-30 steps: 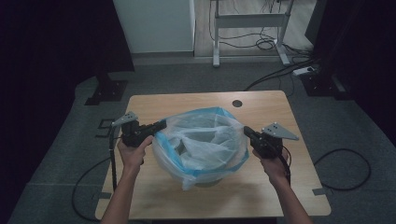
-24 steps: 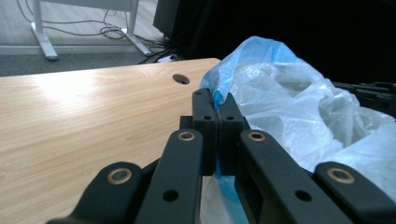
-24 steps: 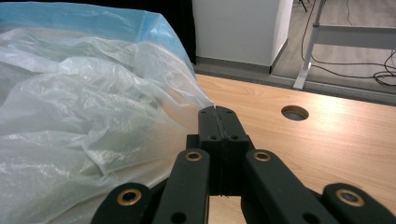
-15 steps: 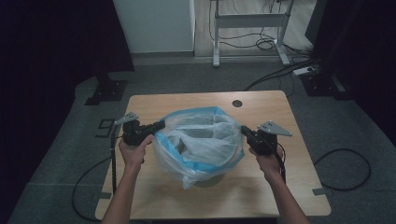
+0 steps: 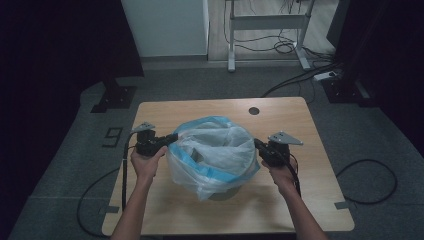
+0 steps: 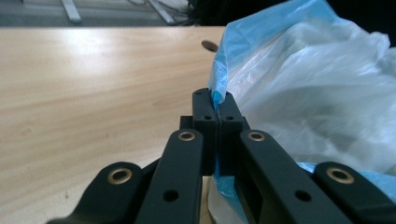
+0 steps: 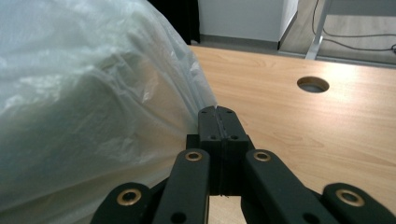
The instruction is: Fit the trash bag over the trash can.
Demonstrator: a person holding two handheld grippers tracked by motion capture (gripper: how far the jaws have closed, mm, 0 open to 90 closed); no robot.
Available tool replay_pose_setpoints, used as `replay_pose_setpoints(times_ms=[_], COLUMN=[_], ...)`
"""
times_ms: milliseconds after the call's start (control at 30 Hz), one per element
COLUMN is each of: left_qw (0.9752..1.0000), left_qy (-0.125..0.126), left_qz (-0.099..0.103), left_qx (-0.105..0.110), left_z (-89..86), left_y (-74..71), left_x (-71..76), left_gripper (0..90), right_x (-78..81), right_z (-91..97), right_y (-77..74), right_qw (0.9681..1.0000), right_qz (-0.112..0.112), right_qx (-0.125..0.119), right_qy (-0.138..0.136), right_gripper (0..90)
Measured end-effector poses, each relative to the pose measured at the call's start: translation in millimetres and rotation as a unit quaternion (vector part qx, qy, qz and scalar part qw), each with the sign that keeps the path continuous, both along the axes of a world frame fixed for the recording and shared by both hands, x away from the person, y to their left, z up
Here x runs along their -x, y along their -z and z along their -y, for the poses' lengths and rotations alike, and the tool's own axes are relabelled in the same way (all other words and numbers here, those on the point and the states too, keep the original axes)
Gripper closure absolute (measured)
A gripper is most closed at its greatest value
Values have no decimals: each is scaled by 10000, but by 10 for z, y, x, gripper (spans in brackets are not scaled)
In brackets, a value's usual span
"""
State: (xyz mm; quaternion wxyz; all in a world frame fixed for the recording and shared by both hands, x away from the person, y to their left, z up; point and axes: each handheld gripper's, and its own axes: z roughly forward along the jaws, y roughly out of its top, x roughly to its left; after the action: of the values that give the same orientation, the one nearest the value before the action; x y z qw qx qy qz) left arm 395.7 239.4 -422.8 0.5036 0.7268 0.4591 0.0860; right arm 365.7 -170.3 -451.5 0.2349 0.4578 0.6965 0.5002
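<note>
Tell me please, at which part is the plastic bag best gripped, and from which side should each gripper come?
Probably at the blue-edged rim of the plastic bag, one pinch on each opposite side, coming in level from outside. The film is thin and limp, and the rim is a free edge that fits between shut jaws. The left gripper already clamps the blue edge this way; the right gripper pinches the film opposite.
</note>
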Motion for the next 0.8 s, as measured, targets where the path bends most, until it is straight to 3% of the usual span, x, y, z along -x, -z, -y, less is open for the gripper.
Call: replay_pose_setpoints(times_ms=[233,400,800], left_qw=[9999,9994,9982], left_qy=[39,95,84], left_qz=[-139,-347,-588], left_qx=[12,18,21], left_z=[6,0,10], left_y=[110,191,274], left_x=[16,28,-29], left_gripper=[890,888,889], right_x=[-4,18,-61], right_z=[-8,-31,-74], right_y=[77,101,61], right_qw=[9998,9996,9985], right_qz=[-176,-238,-480], right_qx=[49,113,261], right_qy=[-35,-75,44], right_gripper=[891,890,890])
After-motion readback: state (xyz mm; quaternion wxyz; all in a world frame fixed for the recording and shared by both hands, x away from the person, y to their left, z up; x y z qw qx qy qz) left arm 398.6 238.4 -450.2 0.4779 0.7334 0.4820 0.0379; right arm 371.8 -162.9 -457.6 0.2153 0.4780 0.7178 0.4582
